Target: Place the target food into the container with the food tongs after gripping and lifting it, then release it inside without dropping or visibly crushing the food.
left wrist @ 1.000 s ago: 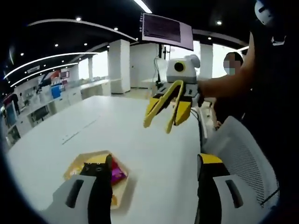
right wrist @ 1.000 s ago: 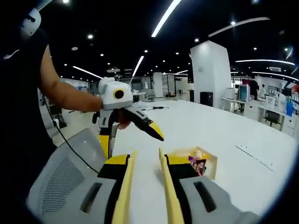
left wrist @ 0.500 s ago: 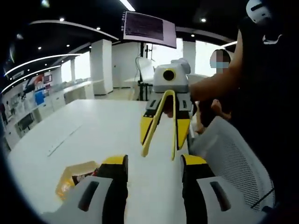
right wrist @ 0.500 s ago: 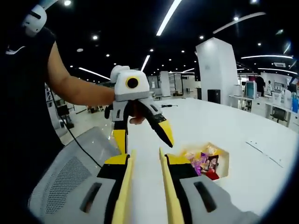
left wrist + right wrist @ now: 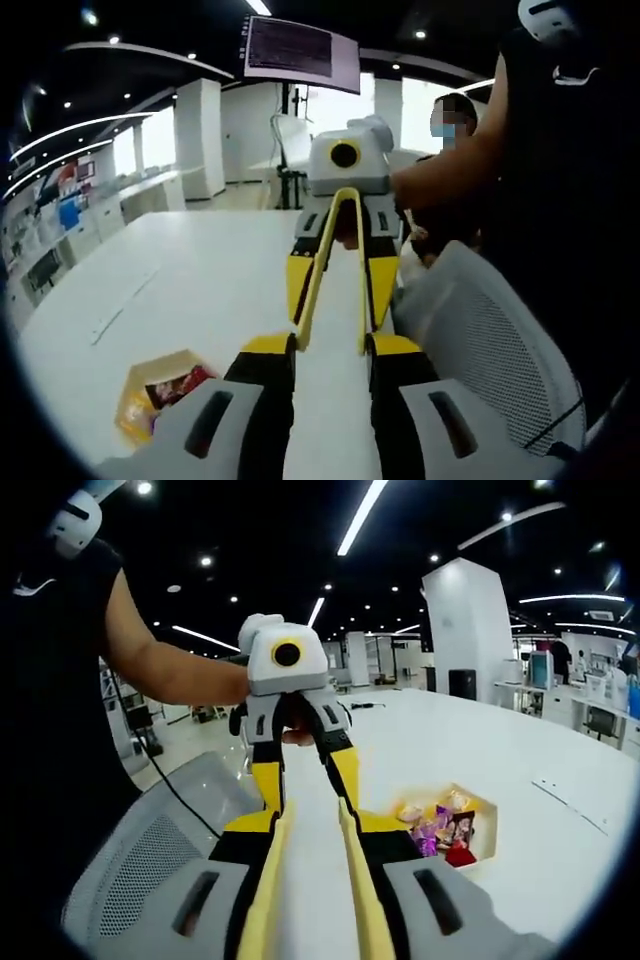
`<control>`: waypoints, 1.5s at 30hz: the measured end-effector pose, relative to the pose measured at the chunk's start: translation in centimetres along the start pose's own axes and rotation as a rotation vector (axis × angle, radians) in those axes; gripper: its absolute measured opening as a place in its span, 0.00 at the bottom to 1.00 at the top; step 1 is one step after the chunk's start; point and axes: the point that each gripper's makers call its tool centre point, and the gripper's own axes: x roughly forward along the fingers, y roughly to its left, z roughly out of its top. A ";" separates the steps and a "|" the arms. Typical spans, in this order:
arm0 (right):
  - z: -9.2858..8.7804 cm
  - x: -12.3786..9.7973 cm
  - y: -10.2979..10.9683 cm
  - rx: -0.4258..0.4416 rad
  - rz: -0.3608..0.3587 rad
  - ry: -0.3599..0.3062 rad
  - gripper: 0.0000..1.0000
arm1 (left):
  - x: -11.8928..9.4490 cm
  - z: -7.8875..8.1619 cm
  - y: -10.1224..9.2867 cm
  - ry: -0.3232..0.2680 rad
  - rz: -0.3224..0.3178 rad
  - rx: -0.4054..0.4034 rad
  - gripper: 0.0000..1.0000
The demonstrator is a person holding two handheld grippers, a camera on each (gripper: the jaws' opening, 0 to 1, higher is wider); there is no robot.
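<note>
I see my right gripper (image 5: 310, 825) clamped on long yellow plastic food tongs (image 5: 335, 265); my left gripper (image 5: 330, 345) is parted around their tips. The wrapped snacks (image 5: 438, 830) sit in a yellow tray (image 5: 487, 815) on the white table (image 5: 560, 840).

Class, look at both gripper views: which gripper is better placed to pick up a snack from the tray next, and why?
Probably the right gripper: it holds the yellow tongs, and the tray of wrapped snacks lies just beside it. The left gripper holds nothing.
</note>
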 end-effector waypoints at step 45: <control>-7.6 -1.6 -2.9 0.126 -0.114 0.141 0.22 | -0.1 -7.3 2.0 0.172 0.159 0.099 0.00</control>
